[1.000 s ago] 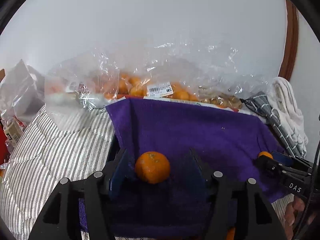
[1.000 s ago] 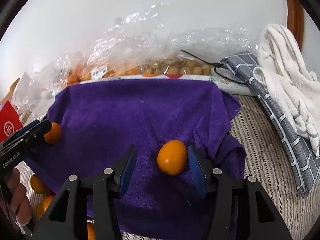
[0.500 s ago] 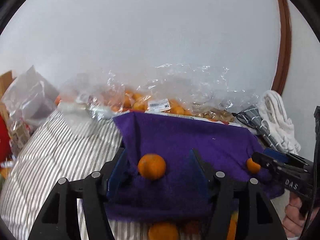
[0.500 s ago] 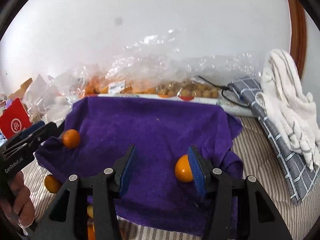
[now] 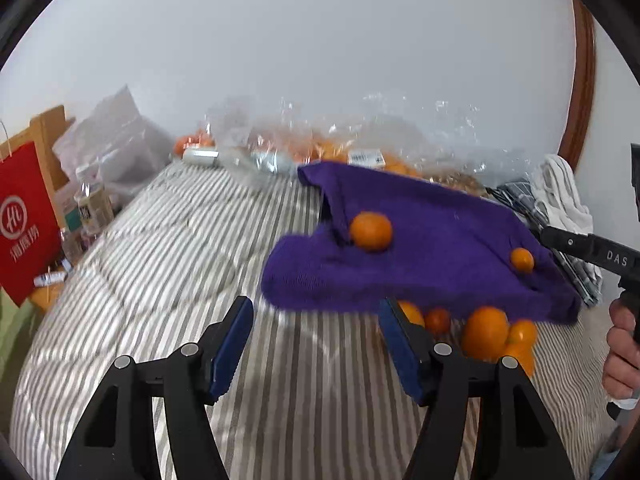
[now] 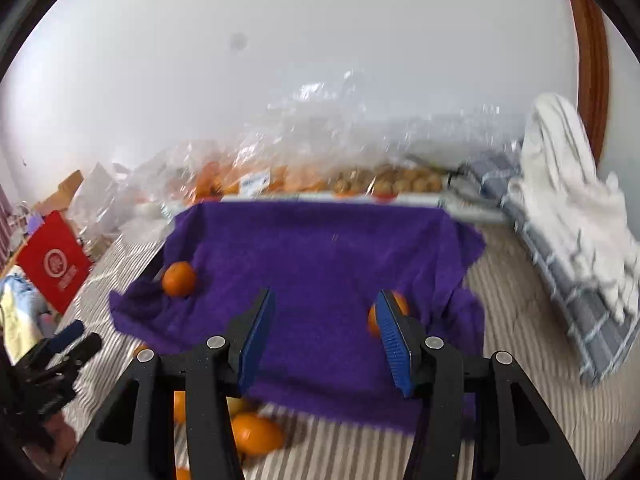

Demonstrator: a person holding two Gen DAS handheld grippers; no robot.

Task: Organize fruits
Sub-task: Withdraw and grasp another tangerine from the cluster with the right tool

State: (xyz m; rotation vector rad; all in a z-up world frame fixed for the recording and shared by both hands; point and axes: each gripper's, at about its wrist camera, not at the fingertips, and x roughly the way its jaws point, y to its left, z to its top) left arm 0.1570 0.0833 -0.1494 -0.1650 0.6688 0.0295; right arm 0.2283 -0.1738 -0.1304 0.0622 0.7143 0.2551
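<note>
Since a second ago the left gripper has pulled away from the mandarin it stood around; that fruit now lies ahead and to its right on the purple towel, well clear of the fingers. Its jaws stand apart with only striped bedding between them. The last reading shows no further widening worth telling.

Over the same second the right gripper has drawn back and up from the small orange, which was between its fingers and now sits just behind the right blue pad, partly hidden by it. Whether pad and fruit touch I cannot tell. These jaws are apart too, with bare towel between them.

Off to the right gripper's left, the mandarin rests near the towel's folded corner. Closer than the towel's near edge, loose oranges lie on the bedding. Beyond the towel, bagged fruit lines the wall.
</note>
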